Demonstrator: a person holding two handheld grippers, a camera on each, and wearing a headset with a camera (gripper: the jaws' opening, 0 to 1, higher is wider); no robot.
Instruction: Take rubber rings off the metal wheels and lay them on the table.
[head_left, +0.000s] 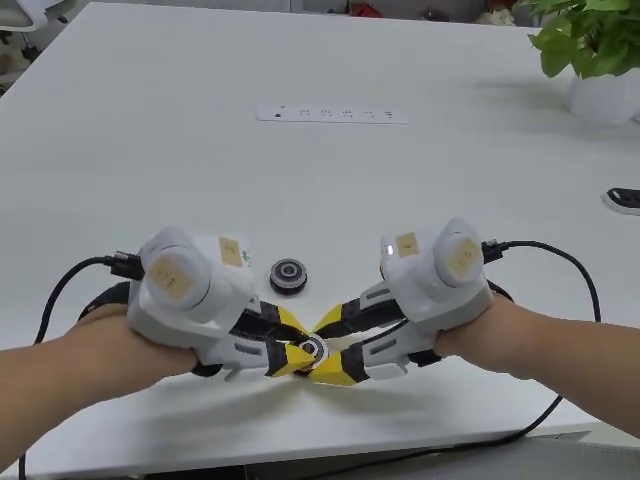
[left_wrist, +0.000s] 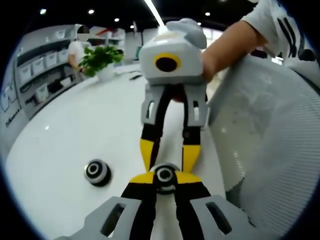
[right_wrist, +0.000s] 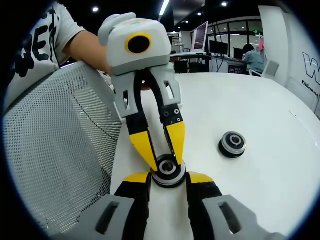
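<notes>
A metal wheel (head_left: 312, 350) with a black rubber ring sits near the table's front edge, and both grippers meet at it. My left gripper (head_left: 292, 342) comes from the left, its yellow-tipped jaws pressed on the wheel (left_wrist: 165, 176) from both sides. My right gripper (head_left: 331, 347) comes from the right, and its jaws flank the same wheel (right_wrist: 169, 170) and touch it. The right gripper (left_wrist: 169, 156) faces me in the left gripper view, and the left gripper (right_wrist: 162, 147) faces me in the right gripper view. A second wheel (head_left: 288, 275) with its ring lies flat on the white table (head_left: 320, 190) just behind.
A white power strip (head_left: 330, 114) lies at mid table. A potted plant (head_left: 590, 40) stands at the far right corner, with a dark object (head_left: 625, 200) at the right edge. A white mesh chair (left_wrist: 270, 150) is close to the table's front edge. Cables trail from both grippers.
</notes>
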